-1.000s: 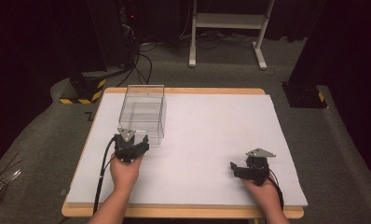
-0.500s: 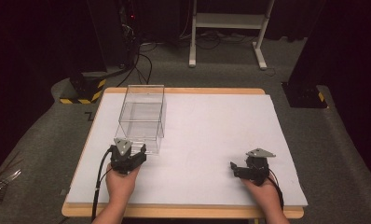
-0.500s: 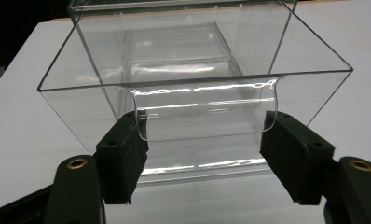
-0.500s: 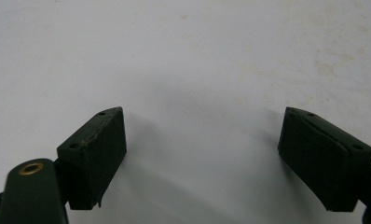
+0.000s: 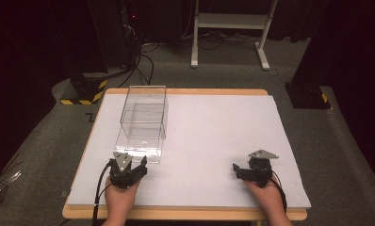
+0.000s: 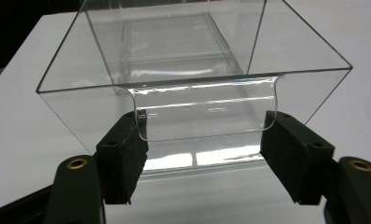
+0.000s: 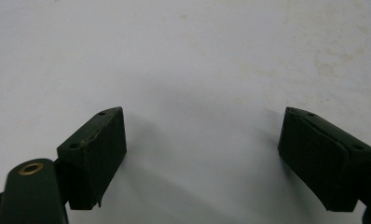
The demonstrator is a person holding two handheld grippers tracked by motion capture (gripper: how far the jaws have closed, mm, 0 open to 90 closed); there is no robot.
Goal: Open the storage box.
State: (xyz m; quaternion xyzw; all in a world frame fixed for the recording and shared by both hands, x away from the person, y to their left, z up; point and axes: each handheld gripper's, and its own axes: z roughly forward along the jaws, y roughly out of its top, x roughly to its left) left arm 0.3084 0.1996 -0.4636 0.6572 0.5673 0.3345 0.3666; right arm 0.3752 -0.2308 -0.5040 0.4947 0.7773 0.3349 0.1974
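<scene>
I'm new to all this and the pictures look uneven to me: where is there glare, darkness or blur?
High view: the white table is bright, the room behind nearly black. Left gripper view: the clear plastic box shows white glare streaks and reflections, sharp between the open left tongs. Right gripper view: the right tongs cast soft grey shadows on the faintly stained sheet.

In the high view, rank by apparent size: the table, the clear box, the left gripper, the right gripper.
1. Table, by far the largest.
2. Clear box.
3. Left gripper and right gripper look alike in size, so no ranking between them.
</scene>
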